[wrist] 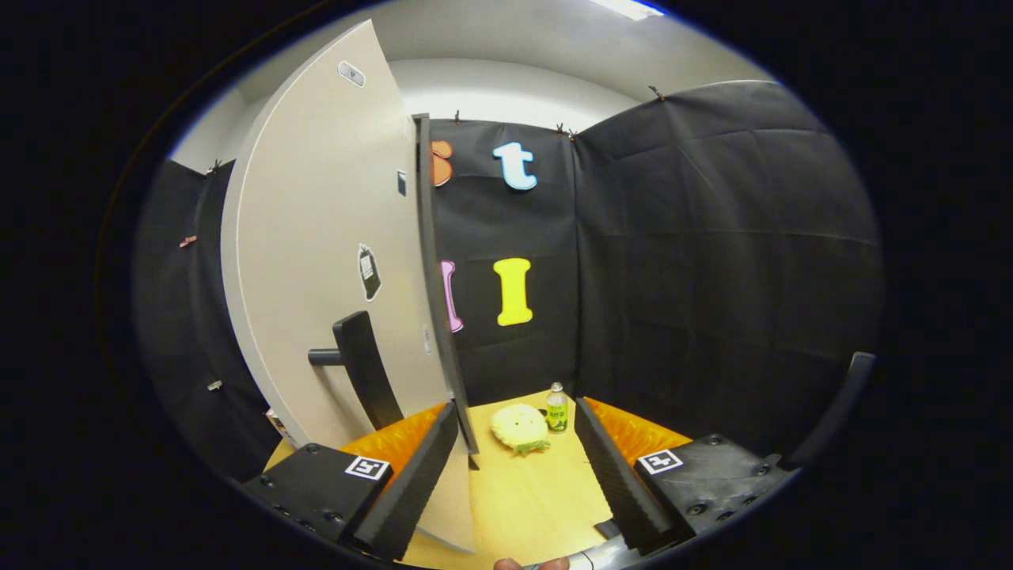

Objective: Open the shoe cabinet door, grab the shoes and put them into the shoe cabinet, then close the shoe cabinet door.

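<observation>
The shoe cabinet door (332, 261) stands tall on the left, its dark front edge rising just ahead of the left finger, with a dark handle (360, 368) jutting from its pale face. To the right of that edge the wooden tabletop (526, 499) lies open up to the black cloth wall. The gripper (522, 459) is spread wide and holds nothing; whether the left finger touches the door's edge cannot be told. Beyond the fingers sit a yellow plush toy (520, 427) and a small bottle (557, 408), side by side.
</observation>
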### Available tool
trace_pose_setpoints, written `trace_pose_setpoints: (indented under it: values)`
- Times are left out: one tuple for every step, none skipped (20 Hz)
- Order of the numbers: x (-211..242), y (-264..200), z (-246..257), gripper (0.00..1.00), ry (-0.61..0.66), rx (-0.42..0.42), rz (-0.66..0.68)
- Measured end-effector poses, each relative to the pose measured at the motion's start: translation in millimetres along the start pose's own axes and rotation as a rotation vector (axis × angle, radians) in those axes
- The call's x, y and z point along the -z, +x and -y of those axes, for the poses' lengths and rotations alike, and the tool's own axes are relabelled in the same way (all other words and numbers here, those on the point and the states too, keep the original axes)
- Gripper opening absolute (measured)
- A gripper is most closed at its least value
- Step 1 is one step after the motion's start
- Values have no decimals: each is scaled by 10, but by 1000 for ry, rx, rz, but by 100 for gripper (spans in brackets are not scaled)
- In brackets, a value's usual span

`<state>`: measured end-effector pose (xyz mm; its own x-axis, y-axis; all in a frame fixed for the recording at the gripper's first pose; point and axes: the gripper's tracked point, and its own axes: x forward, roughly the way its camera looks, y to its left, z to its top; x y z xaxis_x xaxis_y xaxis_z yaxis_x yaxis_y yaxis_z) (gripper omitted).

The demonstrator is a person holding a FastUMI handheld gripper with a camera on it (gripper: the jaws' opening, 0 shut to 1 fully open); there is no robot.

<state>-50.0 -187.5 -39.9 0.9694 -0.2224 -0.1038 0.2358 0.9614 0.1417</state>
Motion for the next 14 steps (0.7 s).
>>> trace_pose_setpoints:
  values:
    - [22,-22,-164,98,-1,-22,-3]
    - [44,-52,-311,98,-1,-45,-6]
    - [56,-62,-458,98,-2,-73,-8]
    - [73,-64,-600,98,0,-99,-13]
    - [91,-50,-747,98,1,-124,-16]
    - [109,-40,-879,98,3,-145,-20]
    - [131,-6,-1003,98,4,-163,-23]
    - [142,15,-1110,98,6,-179,-25]
    - [161,40,-1231,98,10,-195,-29]
    - [182,64,-1342,98,13,-210,-33]
    - [200,85,-1467,98,15,-226,-35]
    - [225,112,-1581,98,13,-245,-43]
    - [267,134,-1708,98,9,-268,-52]
    - [302,128,-1822,98,9,-297,-72]
